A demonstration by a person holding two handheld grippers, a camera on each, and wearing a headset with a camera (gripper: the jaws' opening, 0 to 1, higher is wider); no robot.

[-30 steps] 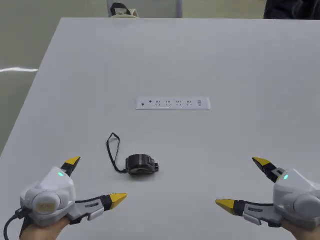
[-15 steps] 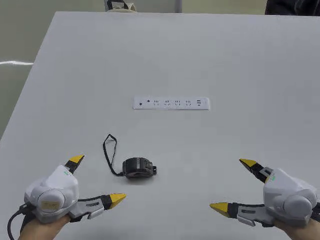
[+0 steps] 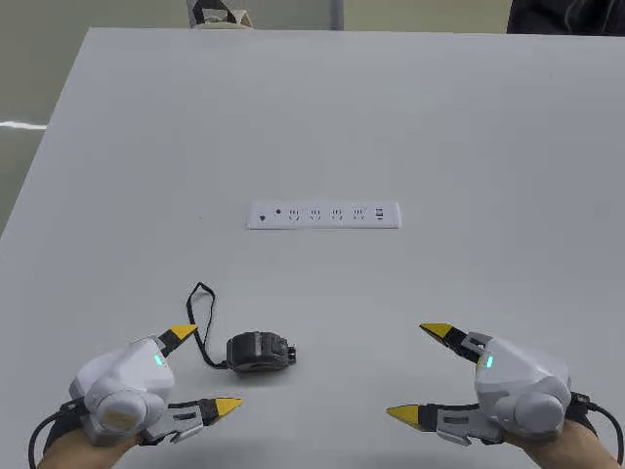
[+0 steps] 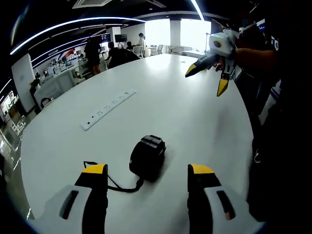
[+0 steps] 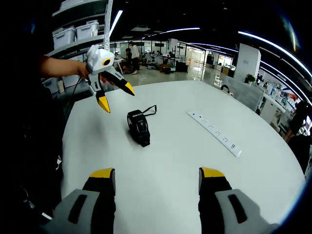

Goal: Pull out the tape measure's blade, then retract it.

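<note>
White table (image 3: 488, 147) — tape measure (image 3: 259, 352), power strip (image 3: 324, 215).

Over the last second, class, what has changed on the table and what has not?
The left gripper moved in close beside the tape measure. The right gripper also came inward but remains well apart from it. Nothing was grasped. Both grippers stay open, and the tape measure and power strip lie where they were.

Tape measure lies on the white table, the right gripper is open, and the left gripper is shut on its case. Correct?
Not quite: the left gripper is open, not shut on the case. The left gripper view shows its jaws spread, with the tape measure lying ahead of them, untouched. It does lie on the white table, and the right gripper is open.
</note>
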